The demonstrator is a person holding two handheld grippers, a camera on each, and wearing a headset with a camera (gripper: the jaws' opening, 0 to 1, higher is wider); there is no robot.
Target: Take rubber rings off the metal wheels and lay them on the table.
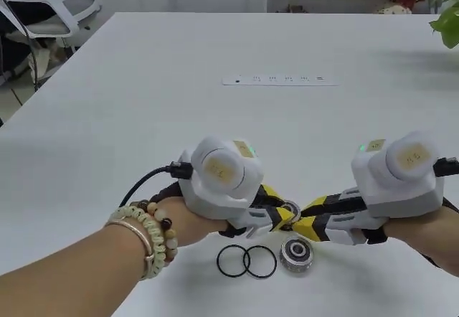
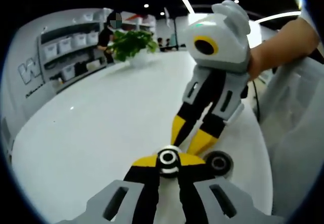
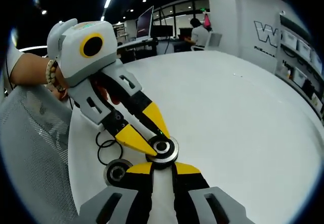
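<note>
The left gripper (image 2: 168,164) held one metal wheel (image 3: 162,149) pinched between its closed jaws above the table (image 1: 215,152), the right gripper (image 3: 163,166) touched the same wheel, its grip unclear, and two rubber rings (image 1: 246,261) lay beside a second wheel (image 1: 296,253).

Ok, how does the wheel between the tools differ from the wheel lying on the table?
The held wheel is up off the table, pinched between the left tool and the right tool; the table wheel lies untouched. The held wheel is tilted; the table wheel lies flat, hole up. Both are small round metal wheels with a centre hole.
</note>
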